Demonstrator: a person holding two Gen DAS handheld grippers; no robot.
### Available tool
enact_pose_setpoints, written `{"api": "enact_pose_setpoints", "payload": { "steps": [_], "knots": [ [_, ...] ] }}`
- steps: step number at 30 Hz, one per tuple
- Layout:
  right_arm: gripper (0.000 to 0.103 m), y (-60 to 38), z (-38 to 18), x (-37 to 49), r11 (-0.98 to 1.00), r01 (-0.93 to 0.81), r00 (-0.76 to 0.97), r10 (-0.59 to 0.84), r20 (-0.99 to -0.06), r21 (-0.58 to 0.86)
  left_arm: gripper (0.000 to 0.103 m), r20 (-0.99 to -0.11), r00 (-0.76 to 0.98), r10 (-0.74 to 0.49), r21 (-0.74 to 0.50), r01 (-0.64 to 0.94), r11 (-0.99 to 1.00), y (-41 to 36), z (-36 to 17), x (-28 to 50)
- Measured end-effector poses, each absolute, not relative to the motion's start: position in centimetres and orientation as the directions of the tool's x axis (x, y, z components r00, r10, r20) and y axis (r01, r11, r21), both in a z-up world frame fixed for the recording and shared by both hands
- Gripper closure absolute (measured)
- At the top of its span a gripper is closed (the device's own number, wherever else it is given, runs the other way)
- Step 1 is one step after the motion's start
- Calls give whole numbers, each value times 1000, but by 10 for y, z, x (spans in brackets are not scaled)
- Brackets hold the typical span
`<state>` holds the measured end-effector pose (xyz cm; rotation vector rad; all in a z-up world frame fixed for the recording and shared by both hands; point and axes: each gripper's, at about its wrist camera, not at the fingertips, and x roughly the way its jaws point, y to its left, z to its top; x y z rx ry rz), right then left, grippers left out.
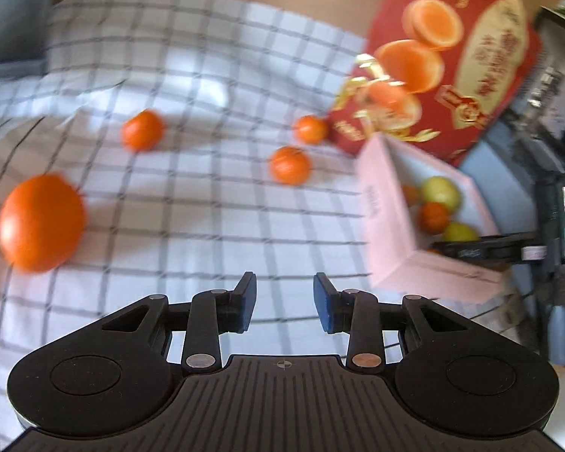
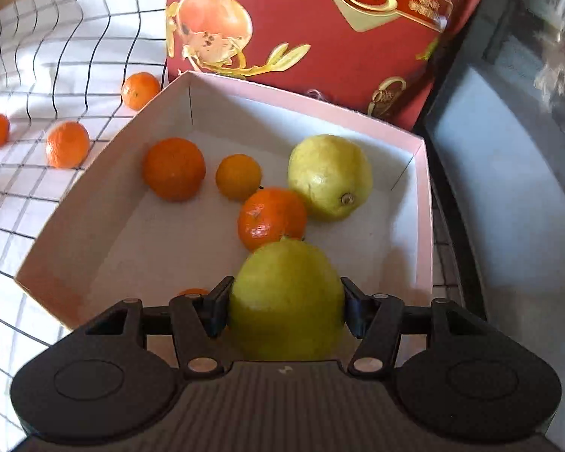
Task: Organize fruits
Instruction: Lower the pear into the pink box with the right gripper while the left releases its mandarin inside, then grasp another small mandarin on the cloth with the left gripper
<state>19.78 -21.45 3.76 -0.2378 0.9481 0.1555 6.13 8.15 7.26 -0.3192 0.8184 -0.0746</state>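
Right gripper (image 2: 286, 307) is clenched on a yellow-green pear-like fruit (image 2: 286, 301), one pad pressing each flank. The held fruit hangs over the near part of the pink shallow box (image 2: 425, 203), inside its rim.

Box contents, right wrist view: second yellow-green fruit (image 2: 329, 177) toward the far right corner, stem end facing the camera; a mandarin (image 2: 272, 218) just beside it and just beyond the held fruit; a small orange citrus (image 2: 238, 177) and a larger orange (image 2: 174, 168) toward the far left wall. A sliver of another orange fruit (image 2: 194, 292) shows behind the left finger; cannot tell more.

Box stands on a white checked cloth (image 1: 207, 226), near its right edge. A red printed carton (image 2: 320, 37) stands against the box's far wall.

Loose fruit on the cloth, left wrist view (blurred): three mandarins (image 1: 142, 130) (image 1: 289, 165) (image 1: 311, 129), the last against the carton's corner; one large orange (image 1: 41, 222) toward the left edge, well apart from them.

Left gripper (image 1: 284, 297) is released, jaws apart with only cloth between them, above the cloth left of the box.
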Motion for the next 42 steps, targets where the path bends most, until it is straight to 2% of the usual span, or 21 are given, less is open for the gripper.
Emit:
{"api": "enact_pose_setpoints", "payload": {
  "steps": [8, 16, 28, 37, 42],
  "knots": [
    [44, -209, 42, 197, 960, -220, 579, -15, -816, -173, 66, -721, 670, -174, -287, -60, 956, 93, 65, 50],
    [34, -189, 77, 169, 949, -233, 685, 4, -728, -213, 66, -699, 698, -159, -259, -40, 965, 100, 71, 43],
    [33, -121, 115, 122, 936, -348, 697, 218, -683, -56, 66, -632, 769, -97, -214, -54, 975, 138, 94, 66],
    [33, -83, 97, 106, 941, -338, 647, 256, -718, 31, 66, -592, 802, -79, -193, -45, 980, 182, 104, 114],
    [33, -67, 82, 86, 947, -313, 629, 266, -731, 75, 65, -647, 762, -38, -109, -43, 993, 193, 93, 172]
  ]
}}
